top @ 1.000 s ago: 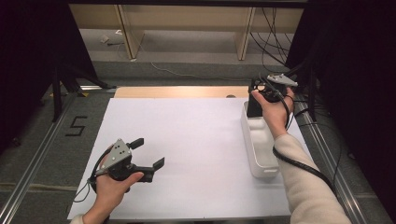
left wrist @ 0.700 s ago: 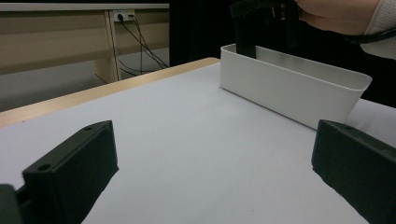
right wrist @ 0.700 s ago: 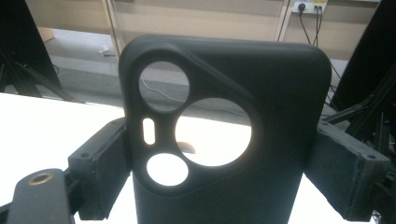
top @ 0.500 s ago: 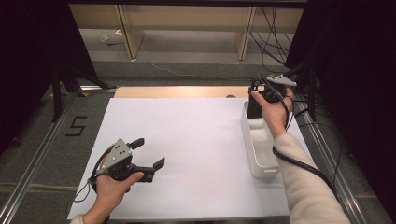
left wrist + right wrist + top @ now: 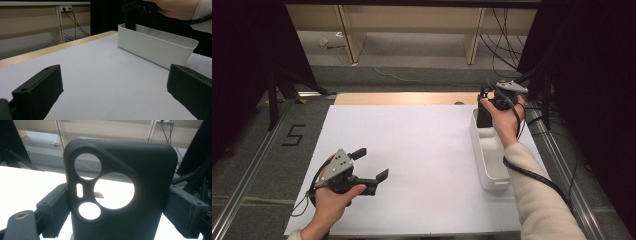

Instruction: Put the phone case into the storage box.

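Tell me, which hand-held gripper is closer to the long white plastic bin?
The right. The right hand-held gripper holds a black phone case upright over the far end of the long white plastic bin. The left hand-held gripper sits far across the white table, jaws open and empty.

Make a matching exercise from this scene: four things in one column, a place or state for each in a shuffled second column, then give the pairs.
Things:
1. phone case
2. white bin
3. left gripper
4. number 5 mark

Places or states:
A. jaws apart with nothing between them, over the near left of the white sheet
B. on the dark floor left of the sheet
C. black, clamped between the jaws of the right gripper above the bin's far end
D. standing along the right side of the sheet

Pairs: 1-C, 2-D, 3-A, 4-B
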Tool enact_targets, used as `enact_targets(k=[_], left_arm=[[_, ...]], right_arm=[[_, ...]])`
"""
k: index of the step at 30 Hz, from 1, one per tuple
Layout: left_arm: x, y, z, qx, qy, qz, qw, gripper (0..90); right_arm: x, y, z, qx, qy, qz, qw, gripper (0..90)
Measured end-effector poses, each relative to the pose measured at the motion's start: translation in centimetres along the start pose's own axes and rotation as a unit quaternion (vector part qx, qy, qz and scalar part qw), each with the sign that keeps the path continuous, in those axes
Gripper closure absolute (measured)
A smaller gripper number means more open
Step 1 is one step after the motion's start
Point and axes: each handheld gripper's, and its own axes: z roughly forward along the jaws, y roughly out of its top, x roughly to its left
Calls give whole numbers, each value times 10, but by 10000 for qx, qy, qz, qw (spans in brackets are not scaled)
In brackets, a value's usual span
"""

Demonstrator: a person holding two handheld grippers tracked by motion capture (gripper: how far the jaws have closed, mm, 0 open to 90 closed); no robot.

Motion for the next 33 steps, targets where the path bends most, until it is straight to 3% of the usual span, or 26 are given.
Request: enact_targets(k=[33], left_arm=[[0, 0, 1, 14, -32, 16, 10000, 0]], right_arm=[[1, -7, 10, 162, -20, -6, 9999, 151]])
